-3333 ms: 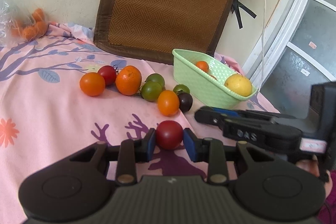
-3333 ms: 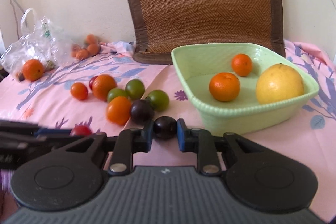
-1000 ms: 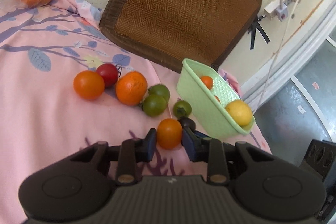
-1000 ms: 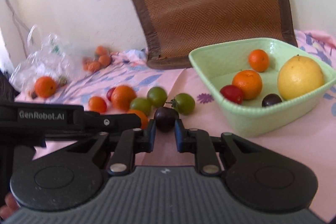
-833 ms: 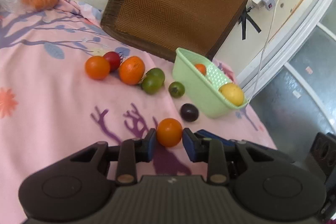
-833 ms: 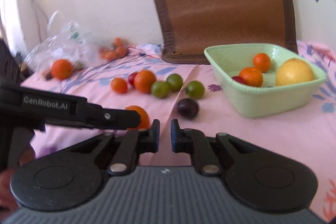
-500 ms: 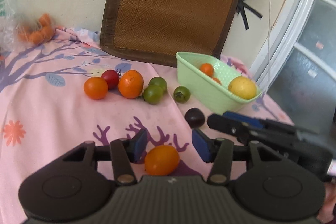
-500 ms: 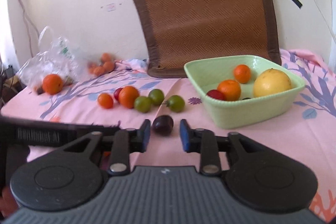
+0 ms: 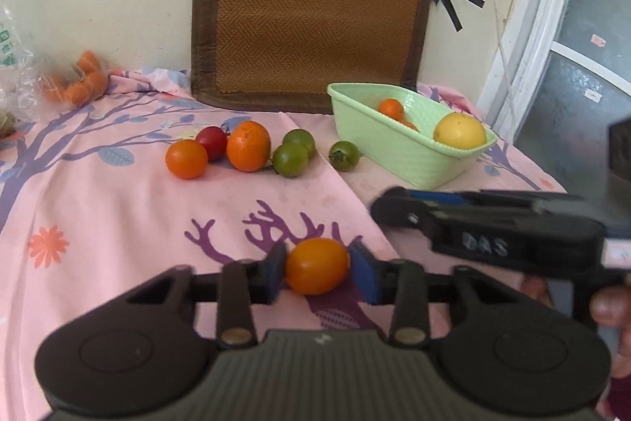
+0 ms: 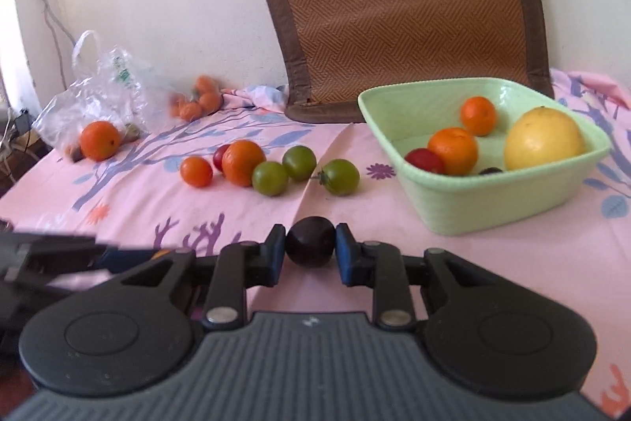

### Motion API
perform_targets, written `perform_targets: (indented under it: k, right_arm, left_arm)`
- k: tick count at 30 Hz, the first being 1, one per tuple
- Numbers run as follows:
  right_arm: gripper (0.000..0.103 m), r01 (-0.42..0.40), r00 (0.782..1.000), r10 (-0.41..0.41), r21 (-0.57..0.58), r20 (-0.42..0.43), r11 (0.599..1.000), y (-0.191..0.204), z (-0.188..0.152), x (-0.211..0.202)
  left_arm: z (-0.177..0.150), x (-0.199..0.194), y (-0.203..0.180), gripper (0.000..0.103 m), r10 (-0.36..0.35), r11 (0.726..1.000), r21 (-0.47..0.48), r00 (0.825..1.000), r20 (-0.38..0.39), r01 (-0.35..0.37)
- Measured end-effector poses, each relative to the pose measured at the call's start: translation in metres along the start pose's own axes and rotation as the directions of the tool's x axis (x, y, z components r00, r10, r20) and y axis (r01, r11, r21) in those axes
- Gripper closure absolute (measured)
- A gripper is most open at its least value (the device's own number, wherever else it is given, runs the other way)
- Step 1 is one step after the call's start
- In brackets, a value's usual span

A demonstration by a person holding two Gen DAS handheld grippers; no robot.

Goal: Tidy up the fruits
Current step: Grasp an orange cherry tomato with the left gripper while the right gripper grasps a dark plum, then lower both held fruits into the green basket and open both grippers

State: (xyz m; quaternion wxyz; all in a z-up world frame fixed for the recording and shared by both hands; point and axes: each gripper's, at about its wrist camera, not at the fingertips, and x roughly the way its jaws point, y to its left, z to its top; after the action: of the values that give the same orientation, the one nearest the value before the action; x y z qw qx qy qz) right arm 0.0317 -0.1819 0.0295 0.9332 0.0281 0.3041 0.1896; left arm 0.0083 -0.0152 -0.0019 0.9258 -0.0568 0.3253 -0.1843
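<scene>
The left gripper (image 9: pixel 317 273) is closing on an orange tomato (image 9: pixel 316 265); both blue pads meet its sides. The right gripper (image 10: pixel 309 251) is closing on a dark plum (image 10: pixel 310 241), pads against both sides. Both fruits sit low over the pink floral cloth (image 9: pixel 98 216).

The green basket (image 10: pixel 493 200) stands at the right of the cloth, close to the cloth's right edge and to the white door frame (image 9: pixel 524 27). It holds a yellow citrus (image 10: pixel 543 138), two oranges, a red tomato (image 10: pixel 424 159) and a dark fruit, mostly hidden. The basket's left part is bare.

Open cloth lies between the grippers and the loose fruit row: an orange tomato, a red tomato, an orange (image 9: pixel 248 151) and three green tomatoes (image 9: pixel 299 153). A strip of bare cloth separates the nearest green tomato from the basket wall.

A woven brown mat (image 9: pixel 307 7) leans on the wall behind. A plastic bag (image 10: pixel 98 86) with oranges occupies the far left corner.

Readable writing: "DAS" on the right gripper body in the left wrist view; the bag's green print is illegible
</scene>
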Motion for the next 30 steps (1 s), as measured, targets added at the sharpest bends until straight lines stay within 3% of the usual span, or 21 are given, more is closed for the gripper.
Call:
perform_targets:
  k: [6, 11, 17, 25, 30]
  right_arm:
    - [0.073, 0.037, 0.996, -0.031, -0.061, 0.089, 0.997, 0.003, -0.004, -0.028]
    - [0.073, 0.149, 0.959, -0.130, -0.060, 0.251, 0.987, -0.015, 0.014, -0.045]
    - [0.073, 0.223, 0.946, -0.212, -0.015, 0.245, 0.975, -0.046, 0.025, -0.025]
    - [0.072, 0.212, 0.955, -0.204, -0.014, 0.217, 0.977, -0.054, 0.018, -0.010]
    - [0.055, 0.197, 0.950, -0.191, 0.001, 0.248, 0.980, -0.056, 0.014, -0.019]
  left_arm:
    - [0.020, -0.002, -0.001, 0.070, -0.059, 0.997, -0.040, 0.997, 0.045, 0.061]
    - [0.071, 0.016, -0.019, 0.070, -0.142, 0.989, -0.034, 0.984, 0.108, 0.146]
    - [0.119, 0.079, -0.035, 0.070, -0.190, 0.979, -0.066, 0.979, 0.067, 0.195]
    - [0.119, 0.126, -0.046, 0.068, -0.155, 0.987, -0.049, 0.988, -0.003, 0.155]
    - [0.120, 0.111, -0.050, 0.050, -0.150, 0.988, -0.021, 0.988, 0.031, 0.150]
